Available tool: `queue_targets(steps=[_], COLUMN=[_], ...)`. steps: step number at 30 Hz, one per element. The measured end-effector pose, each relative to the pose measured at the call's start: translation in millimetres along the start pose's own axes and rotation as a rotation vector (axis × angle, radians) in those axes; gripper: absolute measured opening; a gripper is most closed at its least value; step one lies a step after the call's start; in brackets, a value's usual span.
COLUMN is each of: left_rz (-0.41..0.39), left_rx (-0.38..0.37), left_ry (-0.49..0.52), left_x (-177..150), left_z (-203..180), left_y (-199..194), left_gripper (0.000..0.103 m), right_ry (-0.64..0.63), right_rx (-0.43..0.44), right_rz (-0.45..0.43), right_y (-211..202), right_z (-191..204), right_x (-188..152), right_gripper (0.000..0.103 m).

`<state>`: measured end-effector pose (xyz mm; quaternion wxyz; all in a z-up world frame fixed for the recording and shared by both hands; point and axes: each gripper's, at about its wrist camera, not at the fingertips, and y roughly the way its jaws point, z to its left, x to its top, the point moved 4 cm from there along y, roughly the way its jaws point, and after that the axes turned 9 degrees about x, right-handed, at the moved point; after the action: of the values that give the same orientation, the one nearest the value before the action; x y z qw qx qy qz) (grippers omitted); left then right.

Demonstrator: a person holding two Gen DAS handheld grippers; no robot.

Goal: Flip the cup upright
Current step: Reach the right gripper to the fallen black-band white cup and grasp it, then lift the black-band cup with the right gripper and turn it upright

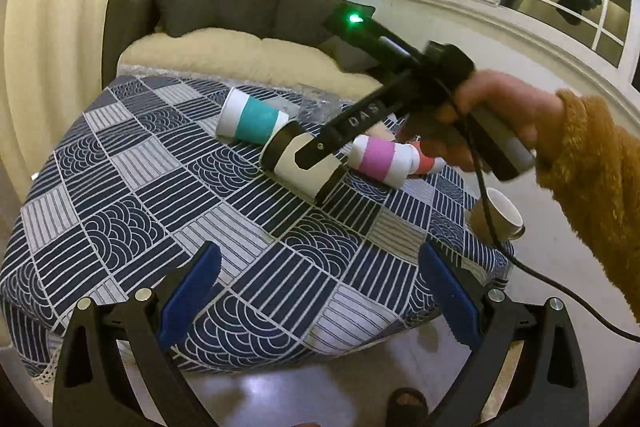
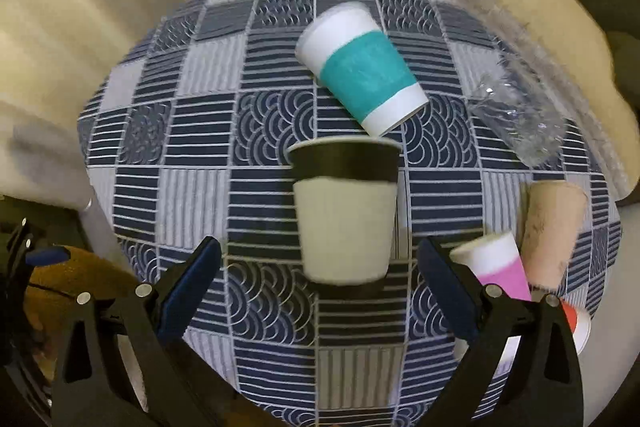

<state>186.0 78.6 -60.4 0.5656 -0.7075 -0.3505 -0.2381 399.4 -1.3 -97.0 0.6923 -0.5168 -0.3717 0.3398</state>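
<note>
The black-and-cream cup (image 2: 346, 211) lies on its side near the middle of the patterned tablecloth (image 2: 256, 211), between the teal-banded cup (image 2: 362, 67) beyond it and the pink-banded cup (image 2: 502, 263) to its right. The right gripper (image 2: 320, 263) is spread wide around its base end, fingers clear of its wall. The left gripper (image 1: 318, 283) hangs wide apart, empty, over the cloth's near edge.
</note>
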Motion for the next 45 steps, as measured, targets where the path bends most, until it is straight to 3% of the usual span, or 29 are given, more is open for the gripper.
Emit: queue_targets(steps=[9, 13, 19, 27, 35, 41, 45], left_rz=[0.040, 0.054, 0.061, 0.057, 0.057, 0.064, 0.069], left_rx=[-0.026, -0.041, -0.031, -0.016, -0.031, -0.025, -0.006], left_ry=[-0.040, -0.064, -0.058, -0.048, -0.077, -0.047, -0.040], left_x=[8.7, 7.2, 4.5, 1.7, -1.5, -3.8, -6.9], left_z=[13.1, 15.3, 12.1, 10.9, 11.7, 7.8, 9.1], left_y=[30.4, 35.8, 39.6, 37.4, 30.9, 30.7, 29.0], left_gripper=[0.096, 0.096, 0.096, 0.096, 0.096, 0.096, 0.096], right_ry=[-0.013, -0.011, 0.012, 0.053, 0.228, 0.448, 0.530], right_rx=[0.005, -0.010, -0.003, 0.029, 0.193, 0.347, 0.415], right_rz=[0.154, 0.181, 0.184, 0.100, -0.118, -0.210, -0.244], right_y=[33.4, 38.6, 41.2, 21.4, -36.7, -39.1, -29.4], right_z=[-16.2, -21.7, -24.0, -28.8, -36.7, -28.6, -19.3], right_x=[18.2, 19.8, 22.6, 6.3, -44.3, -94.5, -118.4], right_gripper=[0.084, 0.065, 0.065, 0.063, 0.063, 0.064, 0.064])
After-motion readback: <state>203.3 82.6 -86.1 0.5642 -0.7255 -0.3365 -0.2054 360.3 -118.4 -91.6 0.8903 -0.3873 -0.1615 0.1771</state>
